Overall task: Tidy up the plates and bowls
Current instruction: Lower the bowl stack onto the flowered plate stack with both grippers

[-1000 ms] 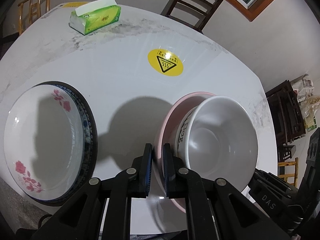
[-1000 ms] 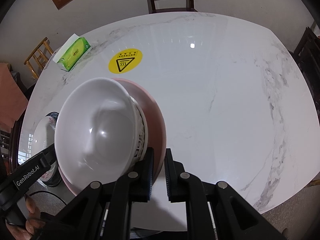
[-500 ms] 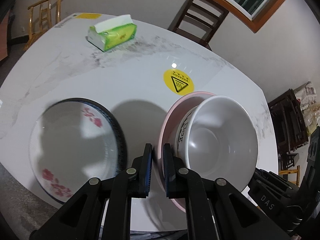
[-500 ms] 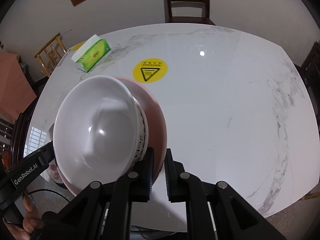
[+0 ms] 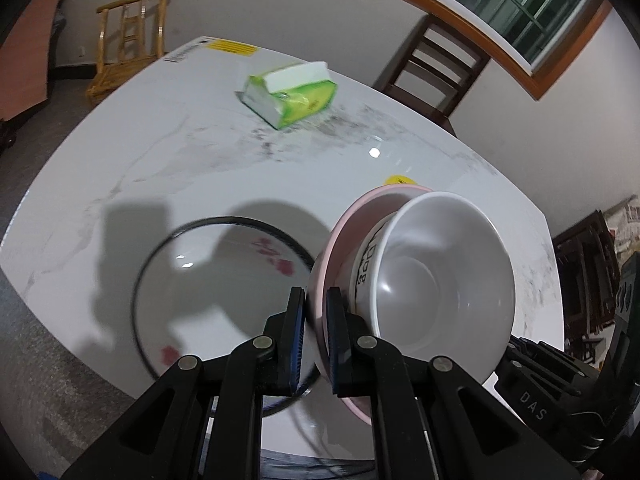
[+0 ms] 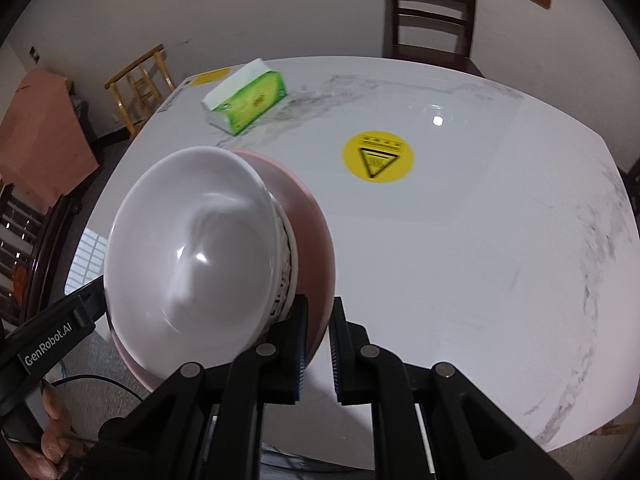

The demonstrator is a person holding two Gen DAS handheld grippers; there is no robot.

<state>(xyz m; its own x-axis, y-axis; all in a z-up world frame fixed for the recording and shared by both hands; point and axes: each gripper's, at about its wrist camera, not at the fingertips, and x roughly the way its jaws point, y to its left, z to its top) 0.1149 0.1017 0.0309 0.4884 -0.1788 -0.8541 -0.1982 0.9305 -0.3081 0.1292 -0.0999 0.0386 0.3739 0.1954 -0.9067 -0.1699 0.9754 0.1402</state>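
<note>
A white bowl (image 5: 436, 280) sits nested in a pink bowl (image 5: 340, 232), and the pair hangs tilted above the marble table (image 5: 200, 168). My left gripper (image 5: 314, 320) is shut on the pink bowl's near rim. On the opposite rim of the pink bowl (image 6: 310, 216), my right gripper (image 6: 318, 328) is shut as well, with the white bowl (image 6: 192, 256) to its left. A flowered plate with a dark rim (image 5: 208, 272) lies on the table below, partly under the left gripper and the pink bowl.
A green tissue box (image 5: 292, 94) stands at the back of the table, a yellow warning sticker (image 6: 378, 157) near the middle. Chairs (image 6: 430, 12) ring the table. A hand (image 6: 48, 440) shows at the lower left of the right wrist view.
Both grippers have lifted the nested bowls and carried them toward the flowered plate, which now lies partly beneath them. Both grips are unchanged.
</note>
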